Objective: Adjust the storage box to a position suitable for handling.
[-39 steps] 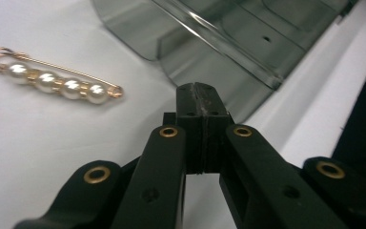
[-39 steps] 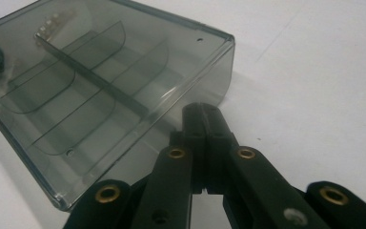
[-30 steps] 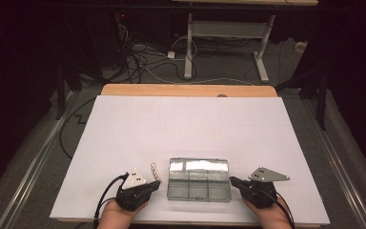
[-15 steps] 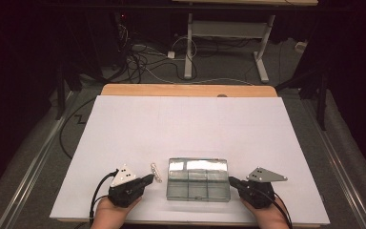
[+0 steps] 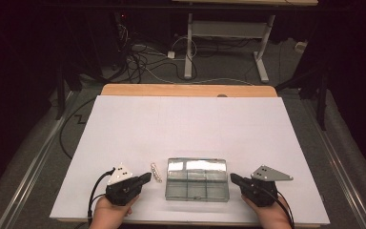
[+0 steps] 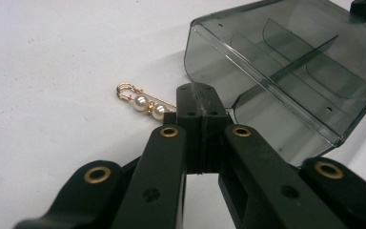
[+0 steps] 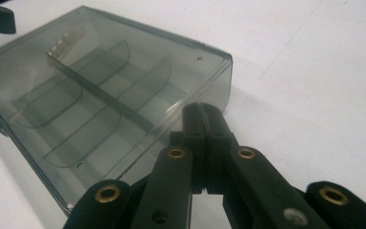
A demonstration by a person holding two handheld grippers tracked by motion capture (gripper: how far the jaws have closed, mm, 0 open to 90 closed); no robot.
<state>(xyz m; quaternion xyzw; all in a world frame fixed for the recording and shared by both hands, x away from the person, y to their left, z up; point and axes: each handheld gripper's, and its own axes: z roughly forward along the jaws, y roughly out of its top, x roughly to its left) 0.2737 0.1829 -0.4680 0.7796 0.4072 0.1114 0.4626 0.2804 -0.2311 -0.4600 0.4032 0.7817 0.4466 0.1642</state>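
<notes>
Tongs both pinched shut, nothing held: left tongs (image 6: 202, 102) just by pearl pin (image 6: 145, 102), right tongs (image 7: 204, 119) at box's edge. Pin lies on counter (image 5: 190, 124) beside clear divided box (image 5: 198, 179). Probably pick-up next: spread left tongs first, straddle pin w/o nudging, grip across the pearls.

Even overhead light falls on the white rectangular bench top (image 5: 190, 129), while the floor and room beyond stay dark. The high view is soft and grainy. Glare whitens the far lid panels of the smoky clear plastic compartment box (image 5: 198, 179). In both gripper views, the near black links blur.
</notes>
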